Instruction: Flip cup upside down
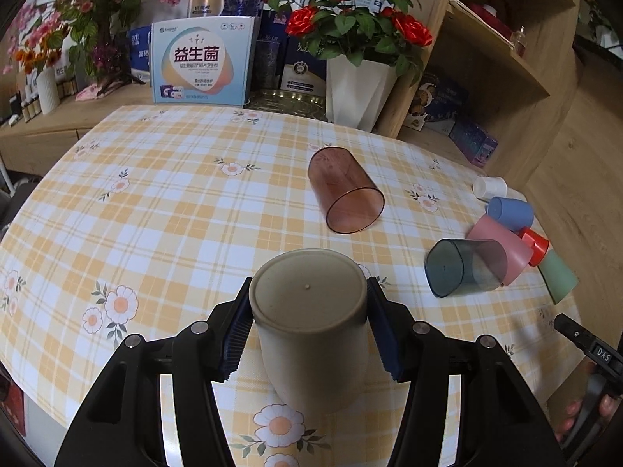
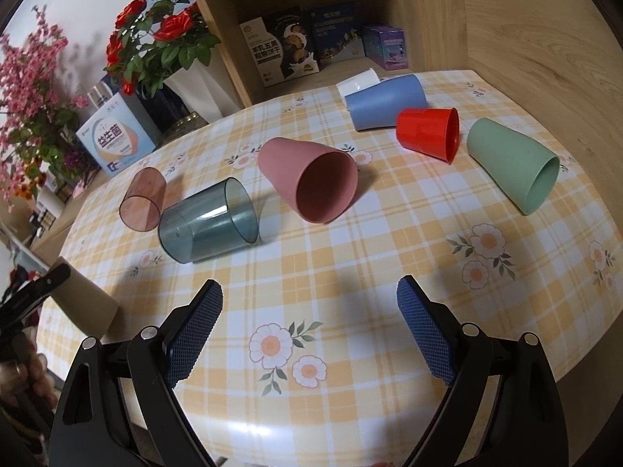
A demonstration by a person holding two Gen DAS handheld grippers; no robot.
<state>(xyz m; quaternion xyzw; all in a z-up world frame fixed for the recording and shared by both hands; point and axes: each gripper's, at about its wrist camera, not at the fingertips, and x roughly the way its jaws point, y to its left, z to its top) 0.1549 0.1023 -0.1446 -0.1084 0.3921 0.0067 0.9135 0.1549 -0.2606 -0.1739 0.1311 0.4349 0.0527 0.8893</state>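
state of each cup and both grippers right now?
beige cup: base up, held between the left gripper's pads
left gripper: shut on the beige cup
right gripper: open, holding nothing
brown clear cup: on its side
teal clear cup: on its side
pink cup: on its side
blue cup: on its side
red cup: on its side
green cup: on its side
white cup: on its side, mostly hidden

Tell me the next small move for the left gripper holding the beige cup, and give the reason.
Probably lower it a little and open. The left gripper clamps the beige cup with its closed base up and mouth toward the checked tablecloth, so the flip looks done. Whether the rim touches the cloth cannot be told. The right gripper is open, holding nothing.
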